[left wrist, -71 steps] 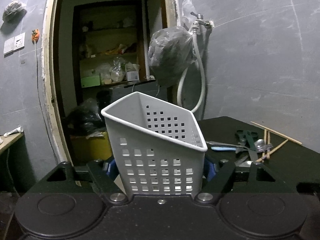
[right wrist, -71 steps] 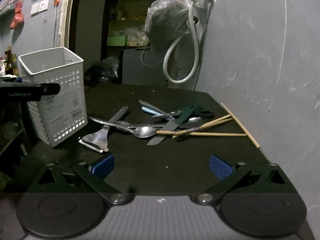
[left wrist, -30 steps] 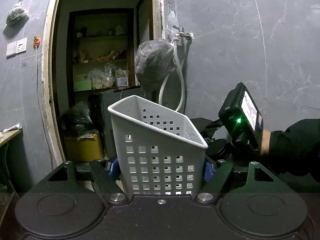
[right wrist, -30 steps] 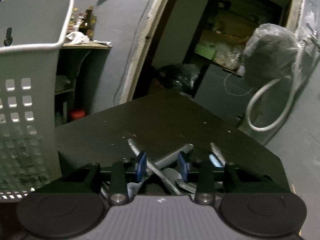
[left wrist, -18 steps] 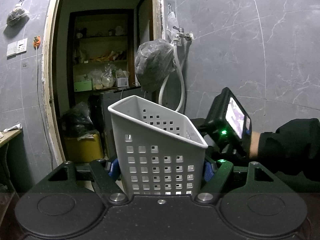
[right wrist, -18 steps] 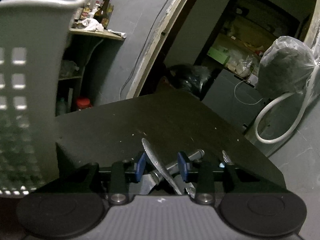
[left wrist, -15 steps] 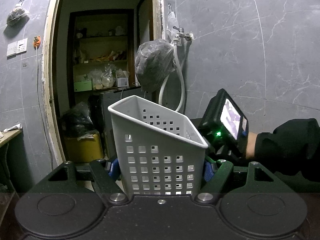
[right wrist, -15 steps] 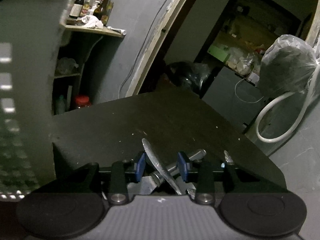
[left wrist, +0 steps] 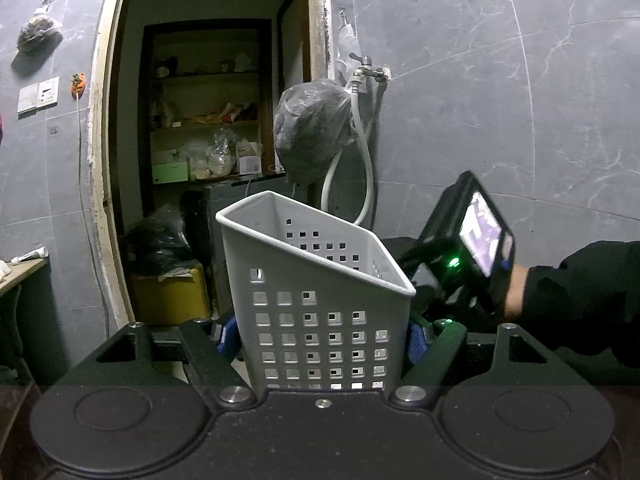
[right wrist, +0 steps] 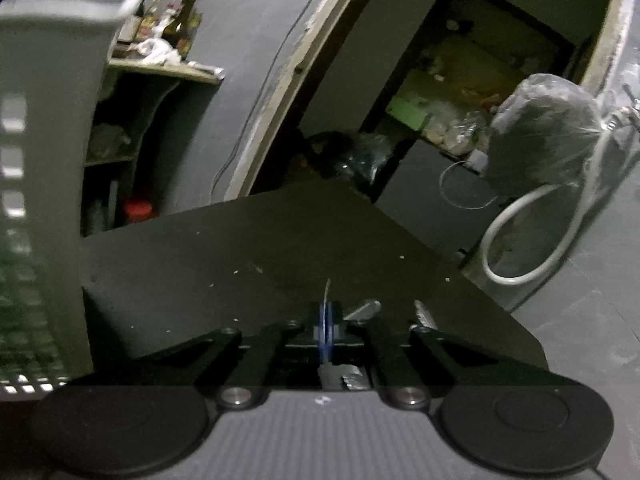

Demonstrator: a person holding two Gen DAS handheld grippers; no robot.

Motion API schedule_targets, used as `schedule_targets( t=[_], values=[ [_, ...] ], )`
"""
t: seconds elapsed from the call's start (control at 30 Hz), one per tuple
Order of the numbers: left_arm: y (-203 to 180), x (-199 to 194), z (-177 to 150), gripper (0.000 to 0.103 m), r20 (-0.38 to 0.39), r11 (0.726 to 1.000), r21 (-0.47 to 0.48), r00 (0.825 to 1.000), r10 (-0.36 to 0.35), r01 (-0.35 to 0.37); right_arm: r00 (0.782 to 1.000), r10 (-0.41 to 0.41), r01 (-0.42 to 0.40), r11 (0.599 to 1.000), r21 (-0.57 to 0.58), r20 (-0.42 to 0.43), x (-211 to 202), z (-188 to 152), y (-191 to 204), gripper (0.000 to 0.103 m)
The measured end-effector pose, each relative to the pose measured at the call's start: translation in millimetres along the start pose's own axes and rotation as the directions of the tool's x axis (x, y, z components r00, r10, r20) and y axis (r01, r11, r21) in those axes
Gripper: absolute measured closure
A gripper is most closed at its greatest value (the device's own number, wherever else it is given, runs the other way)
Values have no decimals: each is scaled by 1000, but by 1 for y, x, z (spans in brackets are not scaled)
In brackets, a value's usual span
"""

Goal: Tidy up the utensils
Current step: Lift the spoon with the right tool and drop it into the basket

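The setting was a domestic utility or kitchen area. Grey tiled walls [left wrist: 500,120] carried a tap [left wrist: 366,74] with a white hose [left wrist: 366,184]. A doorway opened onto pantry shelves [left wrist: 204,124] crowded with packets. Bottles [right wrist: 168,20] stood on a side shelf. A dark bench [right wrist: 240,264] occupied the foreground.

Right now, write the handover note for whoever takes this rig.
Left gripper: shut on the white perforated basket, held tilted.
Right gripper: jaws have just closed, shut on a thin metal utensil edge-on between the pads; which utensil, I cannot tell.
More metal utensils lie on the dark table beside the right gripper.
Done: basket held, one utensil gripped.
Left: no utensils show in the basket; drop this one in, then collect the rest.
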State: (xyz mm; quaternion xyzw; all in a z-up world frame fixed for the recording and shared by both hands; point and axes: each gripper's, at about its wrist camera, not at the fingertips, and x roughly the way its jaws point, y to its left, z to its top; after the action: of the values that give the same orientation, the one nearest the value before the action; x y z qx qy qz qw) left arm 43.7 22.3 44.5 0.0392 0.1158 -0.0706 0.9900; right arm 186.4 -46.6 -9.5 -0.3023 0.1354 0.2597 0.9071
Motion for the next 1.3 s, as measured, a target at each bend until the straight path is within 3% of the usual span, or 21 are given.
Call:
schedule_targets(
  t=[0.23, 0.43, 0.57, 0.73, 0.9, 1.03, 1.1, 1.2, 1.3],
  values=[
    [-1, 0, -1, 27, 3, 1000, 0, 1000, 0, 0, 995, -52, 38, 987, 155, 85, -40, -4, -28, 102],
    [-1, 0, -1, 27, 2, 1000, -2, 1000, 2, -2, 969, -110, 20, 929, 369, 223, -97, -6, -58, 102],
    [-1, 0, -2, 27, 1, 1000, -4, 1000, 7, -7, 937, -130, -30, 895, 444, 324, -136, 8, -76, 102],
    [-3, -1, -2, 27, 2, 1000, -3, 1000, 9, -9, 884, -100, -141, 875, 463, 458, -175, 36, -101, 102],
    [-3, -1, -2, 27, 2, 1000, -3, 1000, 7, -7, 812, -21, -290, 853, 435, 584, -202, 68, -109, 101],
    [-3, -1, -2, 27, 3, 1000, -3, 1000, 5, -5, 745, 70, -431, 810, 398, 664, -212, 87, -113, 101],
    [-3, -2, -2, 27, 5, 1000, -2, 1000, 4, -4, 722, 107, -474, 795, 377, 683, -210, 94, -110, 101],
    [-3, -3, -3, 27, 7, 1000, 0, 1000, 0, 0, 713, 139, -497, 791, 356, 687, -201, 98, -101, 101],
    [-2, -3, -4, 27, 7, 1000, 3, 1000, -3, 3, 731, 161, -510, 774, 375, 663, -185, 97, -95, 101]
  ],
)
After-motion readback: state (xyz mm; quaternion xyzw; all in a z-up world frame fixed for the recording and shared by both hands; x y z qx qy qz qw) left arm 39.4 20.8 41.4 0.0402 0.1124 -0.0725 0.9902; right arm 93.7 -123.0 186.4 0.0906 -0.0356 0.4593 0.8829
